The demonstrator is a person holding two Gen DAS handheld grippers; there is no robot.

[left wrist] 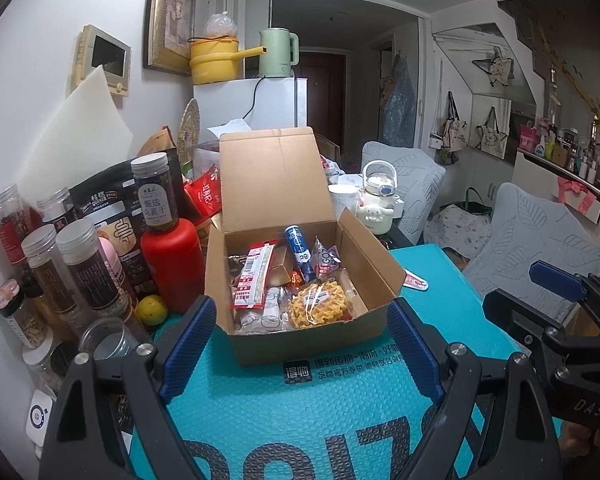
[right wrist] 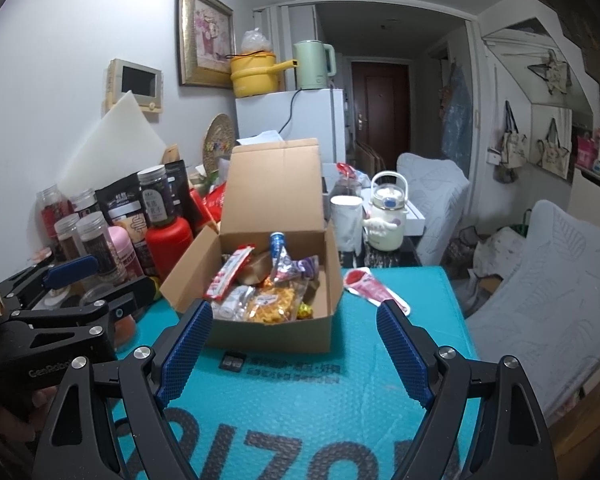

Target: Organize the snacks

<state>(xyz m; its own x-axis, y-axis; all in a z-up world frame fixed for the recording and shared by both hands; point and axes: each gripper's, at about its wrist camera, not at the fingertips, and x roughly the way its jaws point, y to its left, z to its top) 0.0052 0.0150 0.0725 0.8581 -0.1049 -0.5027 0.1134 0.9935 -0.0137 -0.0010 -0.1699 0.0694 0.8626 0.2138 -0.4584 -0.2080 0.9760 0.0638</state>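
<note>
An open cardboard box (left wrist: 260,344) (right wrist: 324,276) stands on a teal mat (left wrist: 300,408) (right wrist: 300,400), lid flap upright. Inside lie several snacks: a yellow crinkly pack (left wrist: 318,307) (right wrist: 274,302), a red-and-white stick pack (left wrist: 256,278) (right wrist: 228,274) and a blue tube (left wrist: 299,252) (right wrist: 278,242). A red-and-white packet (right wrist: 370,286) (left wrist: 416,281) lies on the mat right of the box. My left gripper (left wrist: 300,344) is open and empty, just before the box. My right gripper (right wrist: 296,344) is open and empty, also before the box.
Jars and bottles (left wrist: 80,264), a red flask (left wrist: 174,258) and a lime (left wrist: 152,310) crowd the left side. A white mug (right wrist: 346,220) and a cream kettle bottle (right wrist: 386,216) stand behind the box. Grey covered chairs (right wrist: 540,280) stand right of the table.
</note>
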